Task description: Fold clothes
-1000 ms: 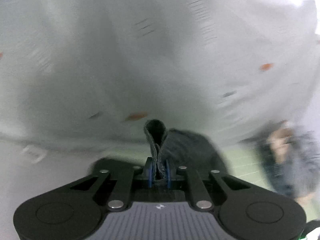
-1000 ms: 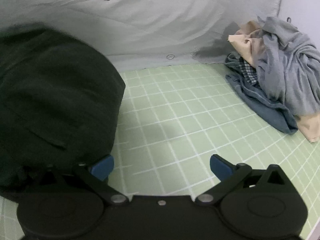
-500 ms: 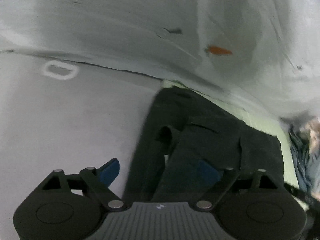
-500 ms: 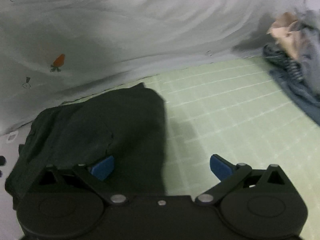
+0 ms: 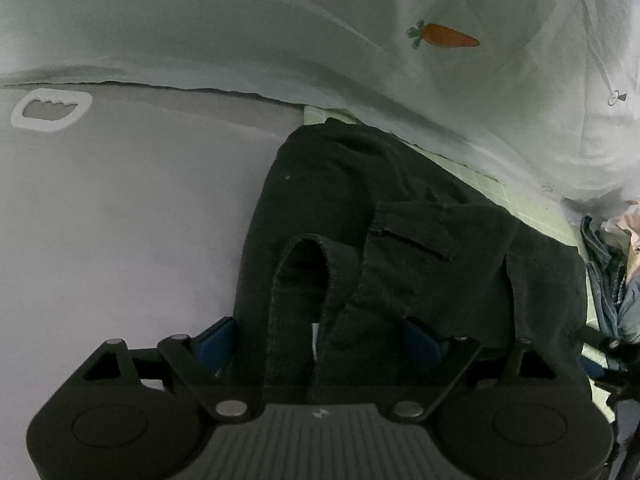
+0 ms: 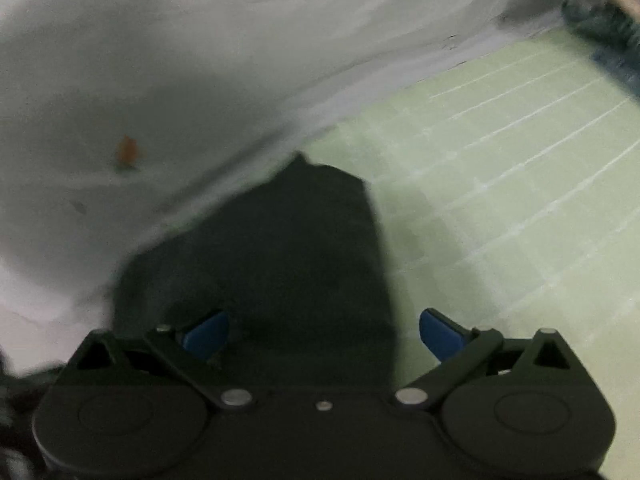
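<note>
The dark charcoal folded garment (image 5: 400, 240), heavy cloth with a flap pocket and a raised loop of waistband, lies at the left edge of the pale green gridded mat (image 6: 500, 200), partly over onto the plain grey surface (image 5: 120, 220) beside it and close to the white carrot-printed sheet (image 5: 360, 40) hanging along the mat's far edge. The left gripper (image 5: 316, 340) has just been opening; its blue pads now stand wide either side of the waistband loop, which sits between them without being pinched. The right gripper (image 6: 324, 332) is also spread wide above the garment's right edge, holding nothing. The step in hand looks like releasing and settling the fold; doing it well probably means lifting the left fingers clear without snagging the loop, then pressing the loop flat so the bundle stays square. A heap of blue and beige unfolded clothes (image 5: 612, 264) waits at the mat's far right corner.
</note>
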`<state>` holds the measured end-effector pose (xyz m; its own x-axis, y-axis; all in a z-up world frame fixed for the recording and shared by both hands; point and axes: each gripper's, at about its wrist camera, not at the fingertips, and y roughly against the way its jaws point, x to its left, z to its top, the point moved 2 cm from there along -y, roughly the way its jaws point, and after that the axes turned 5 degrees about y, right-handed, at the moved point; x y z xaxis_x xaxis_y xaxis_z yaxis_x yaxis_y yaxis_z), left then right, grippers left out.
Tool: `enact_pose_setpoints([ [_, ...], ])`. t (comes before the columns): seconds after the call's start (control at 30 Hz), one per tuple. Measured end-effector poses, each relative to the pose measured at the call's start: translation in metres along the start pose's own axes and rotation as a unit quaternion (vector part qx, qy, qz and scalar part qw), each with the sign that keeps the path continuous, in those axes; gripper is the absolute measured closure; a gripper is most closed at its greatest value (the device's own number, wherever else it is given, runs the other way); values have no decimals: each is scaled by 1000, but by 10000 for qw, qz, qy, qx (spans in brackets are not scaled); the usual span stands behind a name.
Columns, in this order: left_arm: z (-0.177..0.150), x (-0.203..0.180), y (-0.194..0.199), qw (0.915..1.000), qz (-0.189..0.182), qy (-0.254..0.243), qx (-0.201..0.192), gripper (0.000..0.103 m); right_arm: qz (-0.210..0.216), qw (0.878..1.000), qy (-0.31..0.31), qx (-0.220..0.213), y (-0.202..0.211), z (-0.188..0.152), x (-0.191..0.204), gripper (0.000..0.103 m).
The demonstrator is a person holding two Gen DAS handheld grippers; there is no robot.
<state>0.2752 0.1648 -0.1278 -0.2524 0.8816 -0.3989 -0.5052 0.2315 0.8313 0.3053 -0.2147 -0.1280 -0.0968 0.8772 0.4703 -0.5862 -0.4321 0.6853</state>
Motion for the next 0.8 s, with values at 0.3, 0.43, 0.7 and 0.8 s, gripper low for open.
enact_pose_setpoints([
  [0.3, -3, -8, 11, 9995, 324, -25, -58, 47, -406, 9956, 505, 677, -33, -5, 22, 16],
  [0.43, -7, -29, 25, 9970, 728, -14, -269, 70, -107, 9983, 272, 507, -14, -7, 20, 65],
  [0.7, -37, -69, 89, 9909, 1030, 65, -864, 82, 63, 9965, 835, -50, 52, -17, 42, 85],
  [0.8, -59, -75, 119, 9873, 1130, 96, -1109, 82, 319, 9956, 873, -98, 76, -26, 43, 85],
])
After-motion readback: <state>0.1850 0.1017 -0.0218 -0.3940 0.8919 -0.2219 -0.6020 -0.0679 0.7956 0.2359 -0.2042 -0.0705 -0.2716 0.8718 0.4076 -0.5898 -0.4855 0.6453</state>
